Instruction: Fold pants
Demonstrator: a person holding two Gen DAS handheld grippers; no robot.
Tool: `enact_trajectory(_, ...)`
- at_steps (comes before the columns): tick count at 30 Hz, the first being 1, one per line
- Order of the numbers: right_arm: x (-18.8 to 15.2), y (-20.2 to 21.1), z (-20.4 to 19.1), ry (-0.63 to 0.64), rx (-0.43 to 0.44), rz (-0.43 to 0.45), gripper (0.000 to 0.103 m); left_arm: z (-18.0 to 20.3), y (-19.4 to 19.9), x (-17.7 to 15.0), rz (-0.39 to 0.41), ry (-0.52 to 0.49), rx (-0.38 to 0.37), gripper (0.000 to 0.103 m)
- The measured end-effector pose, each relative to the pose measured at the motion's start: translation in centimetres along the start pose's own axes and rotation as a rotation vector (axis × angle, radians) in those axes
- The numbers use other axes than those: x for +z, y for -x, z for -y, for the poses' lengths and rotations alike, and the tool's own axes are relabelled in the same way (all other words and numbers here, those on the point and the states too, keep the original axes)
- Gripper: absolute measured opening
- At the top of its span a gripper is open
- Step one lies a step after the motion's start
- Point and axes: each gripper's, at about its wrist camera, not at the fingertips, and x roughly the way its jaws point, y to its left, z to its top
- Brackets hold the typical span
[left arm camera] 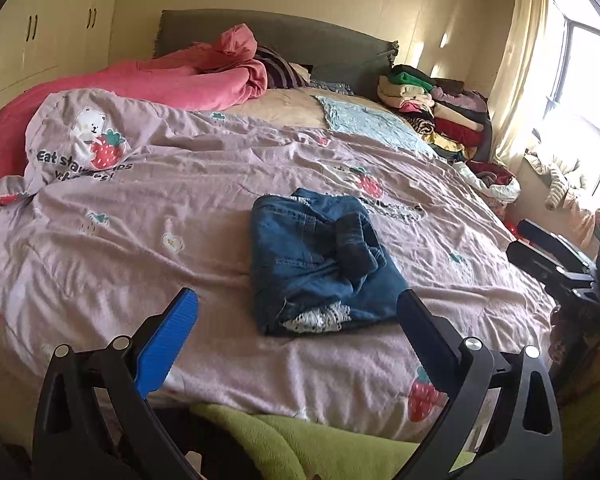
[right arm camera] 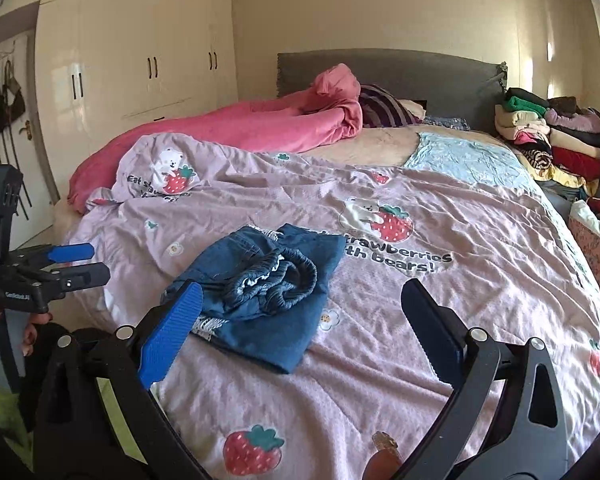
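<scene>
Two claws spread, pants [left arm camera: 320, 260] between, untouched

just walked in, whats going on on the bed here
A person holds a two-finger gripper in each hand over a bed. The left gripper and right gripper are both open and holding nothing. A pair of blue denim pants lies loosely folded into a bundle on the strawberry-print duvet, with neither gripper touching it.

A wrinkled lilac strawberry-print duvet [right arm camera: 440, 320] is spread over the bed; a bunched pink blanket [right arm camera: 236, 128] lies near the grey headboard [right arm camera: 420, 76]; folded clothes [right arm camera: 556, 136], seemingly stacked, are piled beside it; cream wardrobe doors [right arm camera: 140, 60] are shut.
</scene>
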Motion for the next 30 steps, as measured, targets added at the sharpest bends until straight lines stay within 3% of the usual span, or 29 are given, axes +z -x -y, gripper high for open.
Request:
enact_trajectory(8, -1.5, 0.1, -1.1, 0.013, 0.008, -0.028, 0.094, 0.2, -0.3, -2.1, -0.027, 0.006, 0.002, 0.099)
enact_trajectory(19, -6.3, -3.3, -0.5, -0.105, -0.012, -0.191, 0.094, 0.0, -2.5, -4.6, -0.11, 0.022, 0.019, 0.099)
enact_trajectory(30, -6.6, -3.6, -0.3, -0.112, -0.018, -0.2, 0.094, -0.2, -2.8, -4.8, -0.126, 0.029, 0.04, 0.099)
